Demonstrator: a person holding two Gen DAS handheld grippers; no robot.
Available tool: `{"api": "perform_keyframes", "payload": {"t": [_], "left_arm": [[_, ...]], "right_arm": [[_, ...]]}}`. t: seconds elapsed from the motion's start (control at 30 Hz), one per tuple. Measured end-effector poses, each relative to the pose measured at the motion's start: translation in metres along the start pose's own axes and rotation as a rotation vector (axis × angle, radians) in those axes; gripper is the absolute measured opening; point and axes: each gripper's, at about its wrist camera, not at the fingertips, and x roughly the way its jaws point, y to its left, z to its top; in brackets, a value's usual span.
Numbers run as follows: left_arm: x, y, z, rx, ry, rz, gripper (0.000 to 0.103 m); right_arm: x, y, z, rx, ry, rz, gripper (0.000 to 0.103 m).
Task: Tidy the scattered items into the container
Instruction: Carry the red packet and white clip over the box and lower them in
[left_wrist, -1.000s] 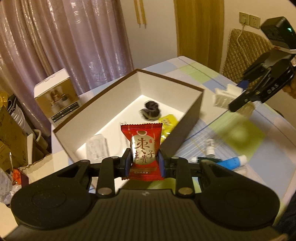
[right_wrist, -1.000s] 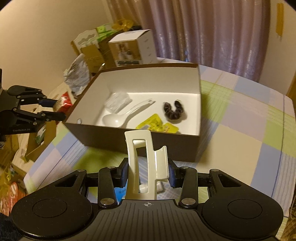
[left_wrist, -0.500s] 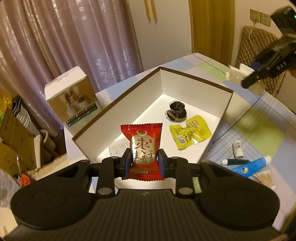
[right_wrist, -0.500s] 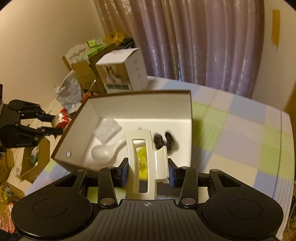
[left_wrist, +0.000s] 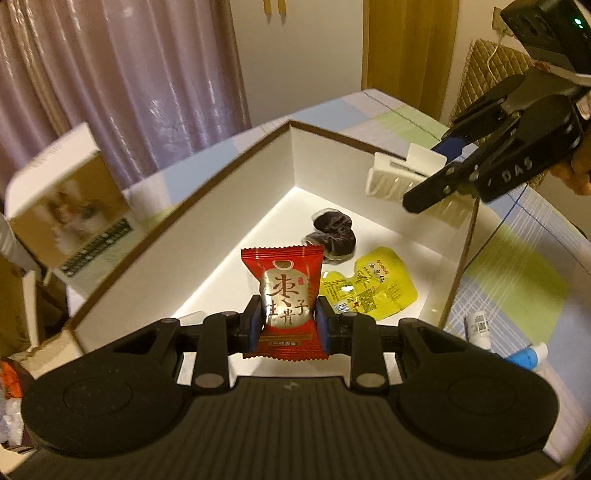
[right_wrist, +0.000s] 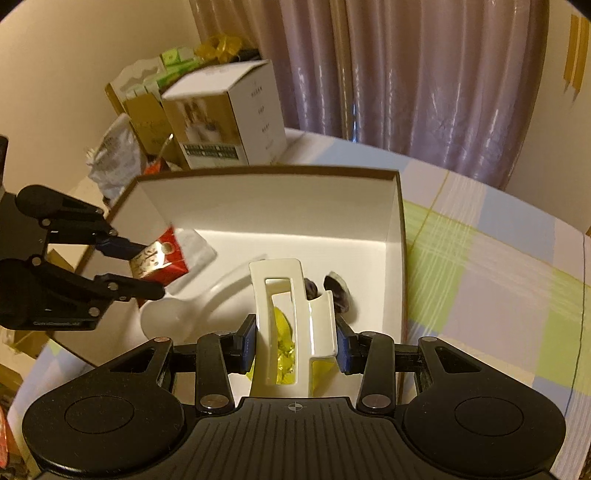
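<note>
The left gripper (left_wrist: 288, 325) is clamped on a red snack packet (left_wrist: 284, 295), which is held upright between the blue pads above the open box (left_wrist: 177, 221). The right gripper (right_wrist: 295, 341) is closed on a white hair claw clip (right_wrist: 291, 321), likewise carried over the box interior.

Both items are judged to be at the delivery step: each is poised over the white floor of the box, where a dark scrunchie (left_wrist: 334, 236), a yellow sachet (left_wrist: 373, 288), a white spoon (right_wrist: 173, 314) and a clear wrapped item (right_wrist: 194, 247) are already lying. A release of each grip over a bare patch is called for next, with the clip kept off the sachet directly beneath it.

On the checked tablecloth (left_wrist: 517, 291) outside the box, a small bottle (left_wrist: 478, 325) and a blue tube (left_wrist: 526, 356) are left to be gathered. Both are cut off by the gripper body, and the sachet is largely hidden behind the clip in the right wrist view.
</note>
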Motion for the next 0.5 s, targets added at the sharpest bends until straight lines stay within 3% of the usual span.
{"api": "perform_keyframes", "payload": {"t": [0.5], "left_arm": [[0.072, 0.005, 0.008, -0.1, 0.106, -0.054, 0.025]], "right_arm": [[0.026, -0.009, -0.006, -0.062, 0.04, -0.044, 0.044]]}}
